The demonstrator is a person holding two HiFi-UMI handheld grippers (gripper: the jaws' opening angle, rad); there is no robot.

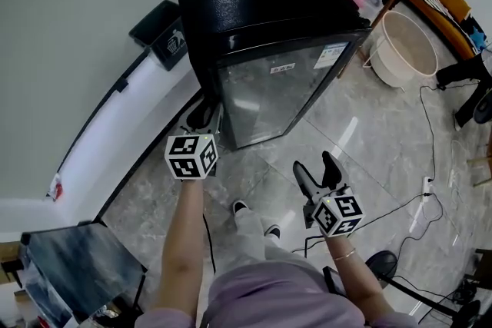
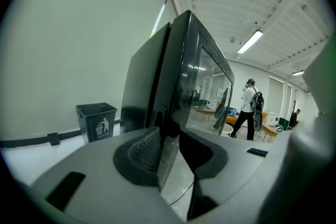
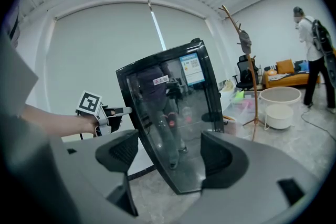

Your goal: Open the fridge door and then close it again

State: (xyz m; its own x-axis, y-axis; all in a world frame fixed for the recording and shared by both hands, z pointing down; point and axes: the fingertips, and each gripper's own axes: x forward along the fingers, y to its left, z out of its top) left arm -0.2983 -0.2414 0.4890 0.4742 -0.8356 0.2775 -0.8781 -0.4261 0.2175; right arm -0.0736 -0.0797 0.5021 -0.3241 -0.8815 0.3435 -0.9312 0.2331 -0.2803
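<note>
A black mini fridge (image 1: 261, 4) stands against the wall, its glass door (image 1: 277, 100) facing me. My left gripper (image 1: 204, 119) reaches to the door's left edge. In the left gripper view the door's edge (image 2: 173, 113) runs down between the two pads, and the gripper (image 2: 169, 136) is shut on it. The right gripper view shows the door (image 3: 173, 107) with that left gripper (image 3: 123, 110) at its side. My right gripper (image 1: 317, 167) hangs in the air in front of the fridge, jaws open and empty (image 3: 170, 147).
A dark waste bin (image 1: 163, 33) sits left of the fridge by the wall. A beige tub (image 1: 403, 50) and a coat stand (image 3: 247, 60) are to the right. Cables (image 1: 430, 134) cross the tiled floor. A person (image 3: 315, 55) stands farther off. A dark box (image 1: 77, 265) is at lower left.
</note>
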